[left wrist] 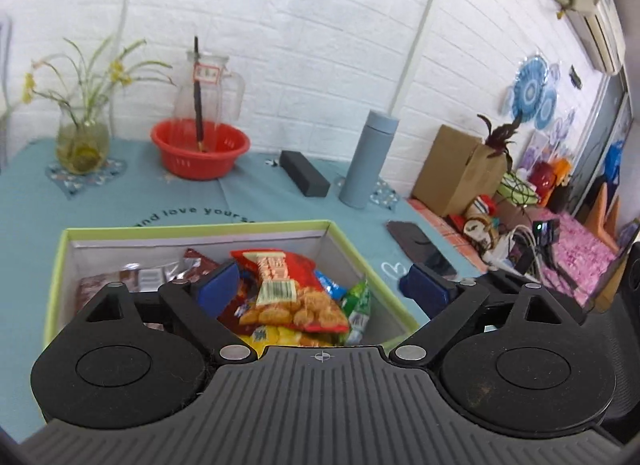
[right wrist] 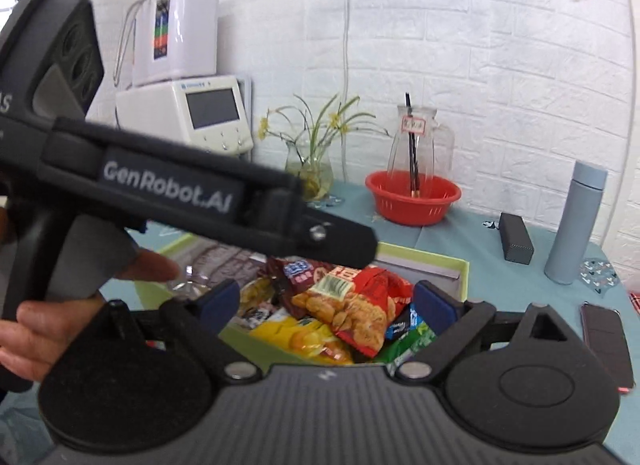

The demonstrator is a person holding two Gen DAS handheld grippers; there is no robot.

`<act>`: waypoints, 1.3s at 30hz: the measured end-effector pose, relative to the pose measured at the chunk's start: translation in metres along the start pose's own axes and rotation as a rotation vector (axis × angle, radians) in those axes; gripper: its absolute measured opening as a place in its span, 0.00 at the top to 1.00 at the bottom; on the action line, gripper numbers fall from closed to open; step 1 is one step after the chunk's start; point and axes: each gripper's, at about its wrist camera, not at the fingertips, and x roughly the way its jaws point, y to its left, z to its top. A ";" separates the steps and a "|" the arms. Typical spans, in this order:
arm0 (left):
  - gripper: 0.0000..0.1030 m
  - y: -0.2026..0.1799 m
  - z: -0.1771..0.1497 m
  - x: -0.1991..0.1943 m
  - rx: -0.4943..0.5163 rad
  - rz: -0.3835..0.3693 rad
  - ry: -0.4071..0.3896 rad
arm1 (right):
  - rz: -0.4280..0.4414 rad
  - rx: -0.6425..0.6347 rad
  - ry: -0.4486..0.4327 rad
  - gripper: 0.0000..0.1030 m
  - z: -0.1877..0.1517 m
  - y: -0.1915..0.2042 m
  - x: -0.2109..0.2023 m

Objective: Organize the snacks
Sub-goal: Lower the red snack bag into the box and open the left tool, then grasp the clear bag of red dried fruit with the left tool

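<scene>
Both grippers fill the near edge of their views. Left gripper [left wrist: 322,285]: jaws spread wide, nothing between the blue pads [left wrist: 218,285], nothing held. Right gripper [right wrist: 326,305]: same, jaws wide apart, pads [right wrist: 434,307] clear of any pack, empty. In the right wrist view the left gripper's body crosses from the left w/ a person's hand [right wrist: 48,321] on its handle, just ahead of and above the right gripper's left finger.

Table [left wrist: 120,205] w/ teal cloth lies under and beyond both tools. Green-rimmed box [left wrist: 192,227] sits directly ahead of and below both grippers, holding the snacks. Red snack pack [left wrist: 288,289] w/ golden pieces printed on it lies on top of the pile, seen in the gap between each gripper's pads but lower, not touched. Yellow pack [right wrist: 304,335] under it, nearest the right tool; brown packs [left wrist: 132,277] toward the left finger side; small green pack [left wrist: 358,305] and blue pack [left wrist: 328,285] toward the right finger side.

Further ahead, well apart from the tools: red basin [left wrist: 200,149] w/ a glass jug [left wrist: 210,93] in it, vase [left wrist: 82,141] w/ yellow flowers off to the left, blue-grey flask [left wrist: 366,159] ahead-right, dark case [left wrist: 304,179] between basin and flask. Phone [right wrist: 608,341] lies on the cloth beside the right gripper's right finger.
</scene>
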 end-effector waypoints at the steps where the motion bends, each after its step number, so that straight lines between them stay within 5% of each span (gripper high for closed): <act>1: 0.22 -0.003 -0.007 -0.008 0.005 0.013 -0.005 | 0.003 0.009 0.001 0.08 -0.005 0.004 -0.009; 16: 0.22 0.008 -0.083 -0.058 -0.065 0.079 0.075 | 0.003 0.054 0.151 0.04 -0.077 0.062 -0.046; 26: 0.26 0.110 -0.111 -0.096 -0.225 0.222 0.094 | 0.124 0.017 0.234 0.04 -0.084 0.110 -0.007; 33: 0.28 0.117 -0.108 -0.101 -0.222 0.134 0.086 | 0.093 -0.011 0.207 0.04 -0.074 0.133 0.005; 37: 0.28 0.100 -0.105 -0.071 -0.171 0.081 0.134 | 0.255 0.087 0.267 0.04 -0.079 0.134 0.008; 39: 0.31 0.095 -0.104 -0.058 -0.163 0.075 0.170 | 0.224 0.105 0.297 0.04 -0.085 0.129 0.015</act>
